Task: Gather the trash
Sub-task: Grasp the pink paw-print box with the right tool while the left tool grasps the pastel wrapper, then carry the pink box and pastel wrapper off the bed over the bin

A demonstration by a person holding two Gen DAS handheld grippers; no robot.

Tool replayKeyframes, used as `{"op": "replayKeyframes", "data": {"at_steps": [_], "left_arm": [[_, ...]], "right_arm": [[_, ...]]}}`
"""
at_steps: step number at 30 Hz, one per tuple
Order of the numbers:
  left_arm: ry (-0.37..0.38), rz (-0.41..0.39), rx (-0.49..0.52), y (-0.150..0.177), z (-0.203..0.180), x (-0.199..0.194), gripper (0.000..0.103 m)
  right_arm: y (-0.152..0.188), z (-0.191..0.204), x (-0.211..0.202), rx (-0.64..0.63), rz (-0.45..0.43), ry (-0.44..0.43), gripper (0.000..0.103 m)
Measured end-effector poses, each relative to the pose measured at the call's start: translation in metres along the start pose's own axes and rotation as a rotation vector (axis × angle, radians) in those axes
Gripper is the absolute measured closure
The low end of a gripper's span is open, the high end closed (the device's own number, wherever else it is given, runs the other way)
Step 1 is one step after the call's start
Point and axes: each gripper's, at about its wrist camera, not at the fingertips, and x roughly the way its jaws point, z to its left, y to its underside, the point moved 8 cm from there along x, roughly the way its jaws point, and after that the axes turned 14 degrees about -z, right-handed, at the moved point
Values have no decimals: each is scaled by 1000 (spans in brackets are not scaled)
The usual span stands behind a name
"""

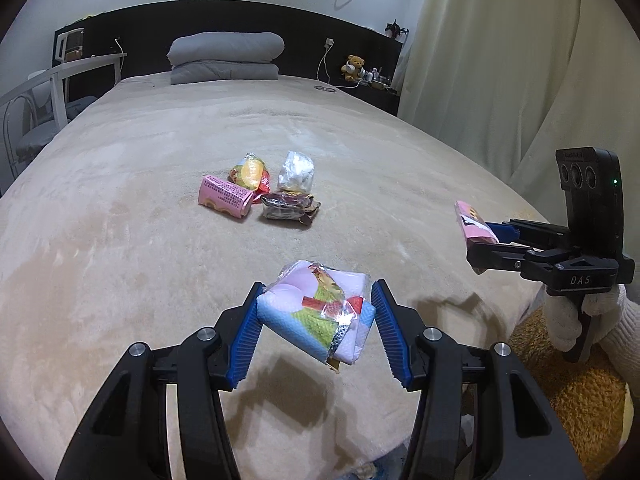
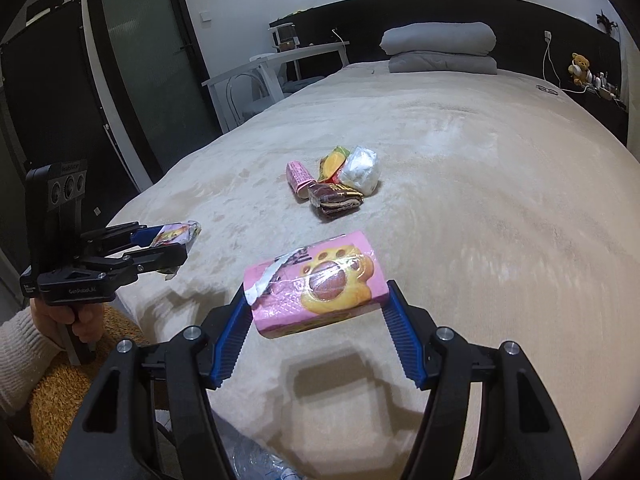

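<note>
My left gripper [image 1: 318,312] is shut on a pastel tissue pack [image 1: 316,316] with a torn wrapper, held above the near edge of the beige bed [image 1: 160,200]. My right gripper [image 2: 316,304] is shut on a pink paw-print pack [image 2: 320,288], also lifted off the bed. Each gripper shows in the other's view: the right gripper [image 1: 478,240] at the right, the left gripper [image 2: 172,246] at the left. Mid-bed lies a small heap of trash: a pink pack [image 1: 225,197], a yellow-red wrapper [image 1: 250,172], a clear bag of white stuff [image 1: 296,171] and a brown wrapper [image 1: 288,208].
A folded grey duvet [image 1: 226,58] lies at the black headboard [image 1: 248,20]. A white chair and desk [image 1: 48,92] stand left of the bed, a curtain [image 1: 500,60] right. An orange rug [image 1: 568,392] covers the floor. Something crumpled and plastic [image 2: 260,464] shows under my right gripper.
</note>
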Motion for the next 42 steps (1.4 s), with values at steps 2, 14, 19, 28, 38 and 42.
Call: {"op": "replayKeyframes", "data": {"at_steps": [2,14,19,28,38,42], "left_arm": [[2,-11,-11,4,-5,-9,50],[0,-66,-71,29,-34,-61,50],[6,-80,-95,42,-47,-80,50],[29,-74,-121,66,-72,-102,50],[45,10,-149,101,-96,-101,50],[43,57,-176,117,-102,-95,50]], "right_arm": [[6,3,-10,5,-3,5,39],[41,27,-64,29,-36,26,39],[55,39,-86,34,-52,24,39],[76,51,-114,60,-64,32,39],[104,57,-129,91,-12,57,39],[116,57,-126,109,32,71,39]]}}
